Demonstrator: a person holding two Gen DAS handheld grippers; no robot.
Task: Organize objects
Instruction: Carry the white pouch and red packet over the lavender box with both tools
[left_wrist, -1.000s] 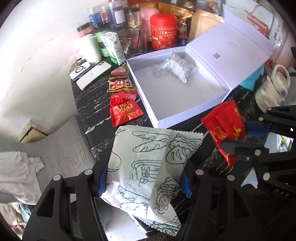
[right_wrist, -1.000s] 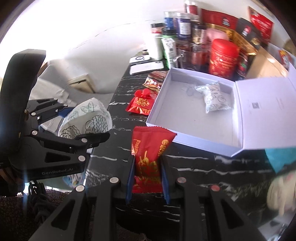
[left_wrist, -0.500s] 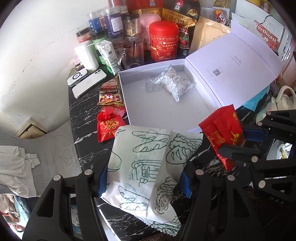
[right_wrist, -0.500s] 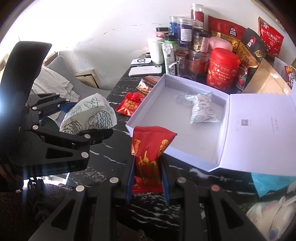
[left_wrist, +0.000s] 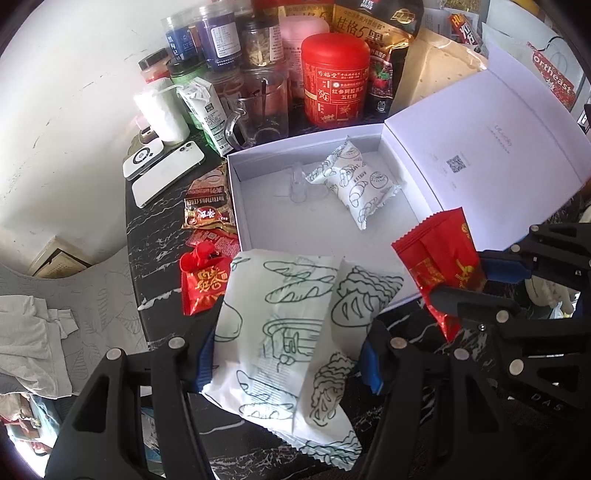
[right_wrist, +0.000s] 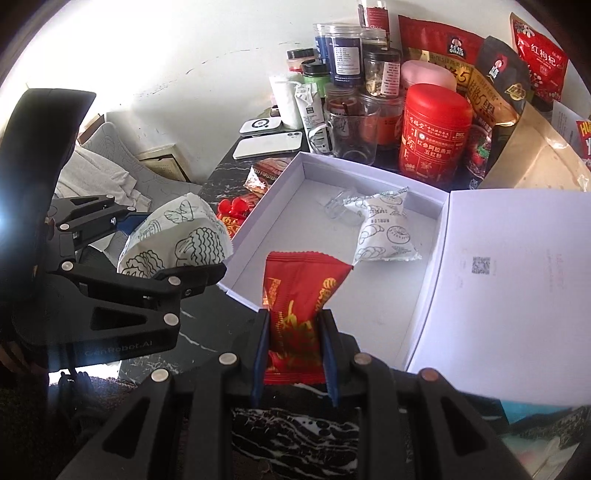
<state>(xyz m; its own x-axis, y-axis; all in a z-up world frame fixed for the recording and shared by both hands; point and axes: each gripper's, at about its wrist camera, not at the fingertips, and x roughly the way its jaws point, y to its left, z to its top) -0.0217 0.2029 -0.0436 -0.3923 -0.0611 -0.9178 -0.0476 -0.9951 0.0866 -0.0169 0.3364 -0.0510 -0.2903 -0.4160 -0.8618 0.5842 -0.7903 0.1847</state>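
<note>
My left gripper (left_wrist: 288, 354) is shut on a white snack packet with green bread drawings (left_wrist: 295, 332), held just before the near edge of an open white box (left_wrist: 258, 236). My right gripper (right_wrist: 293, 332) is shut on a red snack packet (right_wrist: 299, 291), its top over the box's near edge (right_wrist: 240, 291). Another white printed packet (left_wrist: 354, 184) lies inside the box, also seen in the right wrist view (right_wrist: 384, 232). The left gripper with its packet (right_wrist: 173, 236) shows left of the box in the right wrist view; the red packet (left_wrist: 439, 266) shows at right in the left wrist view.
The box lid (left_wrist: 491, 147) stands open to the right. Red and brown sachets (left_wrist: 207, 273) lie left of the box on the black marble table (left_wrist: 155, 258). A red tin (left_wrist: 334, 77), jars, a glass mug (left_wrist: 258, 110), a phone (left_wrist: 166, 173) and bags crowd the back.
Both grippers have moved forward toward the box with their packets. The red packet now overlaps the box's near edge; the white packet is closer to it.
</note>
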